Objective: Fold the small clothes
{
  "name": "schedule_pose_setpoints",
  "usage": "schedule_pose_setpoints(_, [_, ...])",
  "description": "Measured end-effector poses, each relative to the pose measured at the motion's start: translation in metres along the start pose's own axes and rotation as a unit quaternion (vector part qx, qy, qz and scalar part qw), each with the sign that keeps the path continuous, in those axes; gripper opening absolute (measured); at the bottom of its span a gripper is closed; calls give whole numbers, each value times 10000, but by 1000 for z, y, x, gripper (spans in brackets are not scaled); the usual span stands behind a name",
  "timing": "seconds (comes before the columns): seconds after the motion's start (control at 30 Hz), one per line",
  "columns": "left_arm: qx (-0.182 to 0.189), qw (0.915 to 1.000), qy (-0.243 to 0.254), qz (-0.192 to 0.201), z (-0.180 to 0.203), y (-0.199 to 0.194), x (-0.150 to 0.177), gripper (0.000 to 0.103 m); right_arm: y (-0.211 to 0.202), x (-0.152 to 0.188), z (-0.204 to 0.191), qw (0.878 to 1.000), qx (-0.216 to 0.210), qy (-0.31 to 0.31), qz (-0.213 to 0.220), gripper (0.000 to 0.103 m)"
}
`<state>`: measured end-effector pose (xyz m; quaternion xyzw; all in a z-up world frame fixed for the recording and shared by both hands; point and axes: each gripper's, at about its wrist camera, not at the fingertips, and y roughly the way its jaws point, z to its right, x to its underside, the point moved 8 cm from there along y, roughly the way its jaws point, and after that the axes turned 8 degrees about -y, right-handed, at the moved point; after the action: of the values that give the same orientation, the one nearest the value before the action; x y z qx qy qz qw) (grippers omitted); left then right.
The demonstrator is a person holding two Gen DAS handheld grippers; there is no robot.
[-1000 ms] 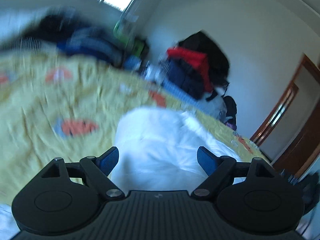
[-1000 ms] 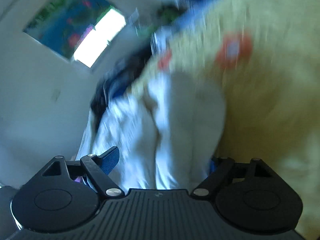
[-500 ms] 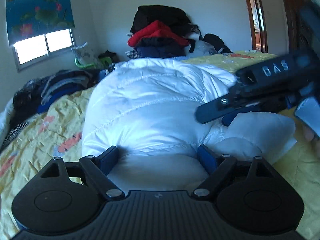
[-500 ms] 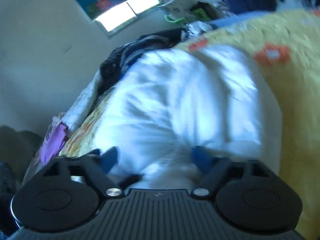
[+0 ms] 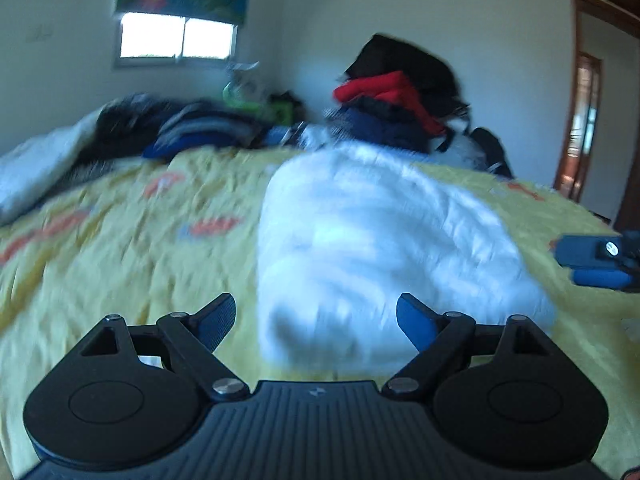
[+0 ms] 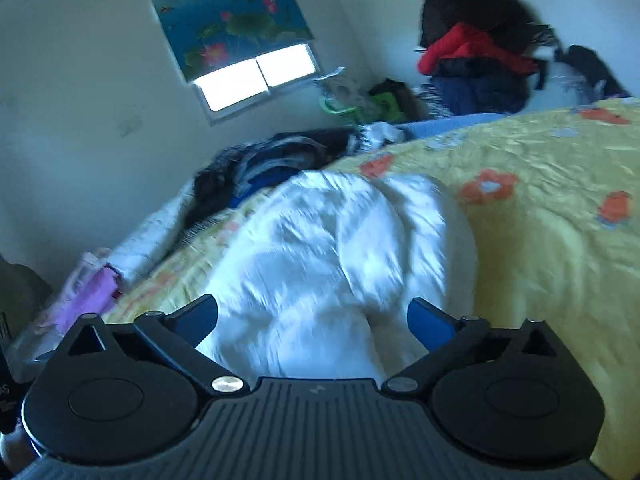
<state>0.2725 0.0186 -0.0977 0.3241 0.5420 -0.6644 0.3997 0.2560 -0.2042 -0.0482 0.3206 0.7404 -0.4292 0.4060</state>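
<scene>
A white puffy jacket (image 5: 384, 240) lies bundled on the yellow flowered bedspread (image 5: 120, 248); it also shows in the right wrist view (image 6: 332, 256). My left gripper (image 5: 316, 318) is open and empty, just short of the jacket's near edge. My right gripper (image 6: 312, 318) is open and empty, its jaws spread on either side of the jacket's near end. The right gripper's blue fingers (image 5: 592, 260) show at the right edge of the left wrist view, beside the jacket.
Dark clothes (image 5: 180, 128) are piled at the bed's far left. A red, black and navy stack (image 5: 396, 100) stands by the far wall. A window (image 5: 176, 40) is behind. A wooden door (image 5: 584, 120) is at the right. Purple cloth (image 6: 92, 296) lies at the bed's left edge.
Both grippers have pulled back from the jacket, which now lies a little farther ahead. The right gripper has moved from across the jacket to the left view's right edge.
</scene>
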Motion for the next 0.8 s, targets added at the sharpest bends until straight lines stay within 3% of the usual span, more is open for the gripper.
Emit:
schedule_pose_setpoints(0.07, [-117,9997,15,-223,0,8,15,88,0,16,2,9992,342,-56,-197,102])
schedule_pose_setpoints(0.17, [-197,9993,60,-325,2,22,32,88,17,46,5,9964,504,82,-673,102])
schedule_pose_setpoints(0.27, [-350,9979,124,-526,3,30,43,88,35,71,14,9883,884,156,-1231,100])
schedule_pose_setpoints(0.33, [-308,9973,194,-631,5,31,47,88,38,73,13,9887,1088,-53,-1035,102])
schedule_pose_setpoints(0.47, [-354,9959,145,-814,1,35,53,90,48,77,13,9837,1433,-253,-1056,101])
schedule_pose_setpoints(0.6, [-294,9950,306,-900,6,39,56,99,56,81,9,9747,1828,-669,-1101,102])
schedule_pose_setpoints(0.8, [-279,9950,305,-914,6,38,58,102,58,84,9,9664,2040,-936,-1256,102])
